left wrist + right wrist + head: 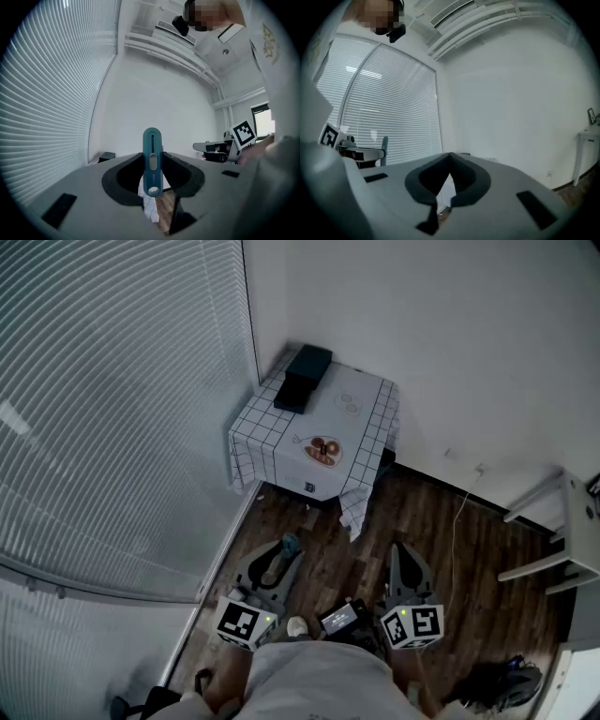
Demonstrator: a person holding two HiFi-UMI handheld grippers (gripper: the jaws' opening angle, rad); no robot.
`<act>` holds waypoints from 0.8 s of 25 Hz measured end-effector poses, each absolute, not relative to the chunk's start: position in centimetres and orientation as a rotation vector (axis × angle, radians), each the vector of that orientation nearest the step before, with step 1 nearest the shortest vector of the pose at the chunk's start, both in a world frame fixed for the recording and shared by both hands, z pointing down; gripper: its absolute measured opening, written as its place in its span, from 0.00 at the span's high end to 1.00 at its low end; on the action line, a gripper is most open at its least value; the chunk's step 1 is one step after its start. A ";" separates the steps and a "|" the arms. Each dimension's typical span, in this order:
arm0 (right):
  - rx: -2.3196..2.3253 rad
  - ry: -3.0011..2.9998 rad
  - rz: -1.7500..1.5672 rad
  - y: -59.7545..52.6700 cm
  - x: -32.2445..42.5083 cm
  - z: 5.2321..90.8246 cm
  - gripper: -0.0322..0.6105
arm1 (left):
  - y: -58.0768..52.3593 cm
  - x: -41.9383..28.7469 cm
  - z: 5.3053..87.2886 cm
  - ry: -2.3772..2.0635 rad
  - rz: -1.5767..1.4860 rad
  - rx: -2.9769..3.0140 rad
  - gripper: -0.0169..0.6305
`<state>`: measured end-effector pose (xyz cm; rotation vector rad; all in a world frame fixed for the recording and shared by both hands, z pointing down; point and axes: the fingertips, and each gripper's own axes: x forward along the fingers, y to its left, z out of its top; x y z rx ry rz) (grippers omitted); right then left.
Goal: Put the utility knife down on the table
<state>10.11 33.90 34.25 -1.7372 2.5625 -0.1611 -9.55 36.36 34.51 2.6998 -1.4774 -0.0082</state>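
Nearest, pale shirt front (319, 676) at the bottom edge of the head view, with two marker cubes (246, 622) just ahead of it, one per side.

Left hand-held gripper (283, 552) level, clamped on the utility knife (152, 161). Teal handle upright between the dark pads, slider side turned toward the gripper's own camera, rounded top poking above the jaw tips, end with the hole lower down inside the jaws. Jaws fairly wide apart, with the handle filling the gap between them.

Right hand-held gripper (450, 155) just beside the left one, level as well, drawn narrow to a point with the tips meeting and nothing between them.

Below both, dark wooden floor (422, 512).

Farther out, in the corner of the room, small tabletop (366, 404) under a white checked cloth (251, 442) hanging over the edges. Black box (302, 379) at the far corner of it, close to the blinds (112, 409). Nearer the front edge, a reddish-brown mark (324, 450), print or object impossible to tell.

Utility knife well apart from that tabletop, up in the air, not yet set down.

Beyond, plain white wall (450, 334), thin pale cable (457, 531) running from its foot across the floor, and white furniture (562, 531) at the right edge.
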 end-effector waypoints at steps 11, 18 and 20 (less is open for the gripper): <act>-1.764 2.564 -0.178 35.4 9.1 35.5 0.94 | 36.9 -11.1 35.7 -1.476 0.043 2.683 0.77; -1.775 2.542 -0.173 35.5 9.8 35.5 0.94 | 37.1 -10.8 36.0 -1.505 0.042 2.655 0.77; -1.783 2.535 -0.168 35.3 9.9 35.3 0.94 | 36.9 -10.8 35.8 -1.503 0.035 2.660 0.77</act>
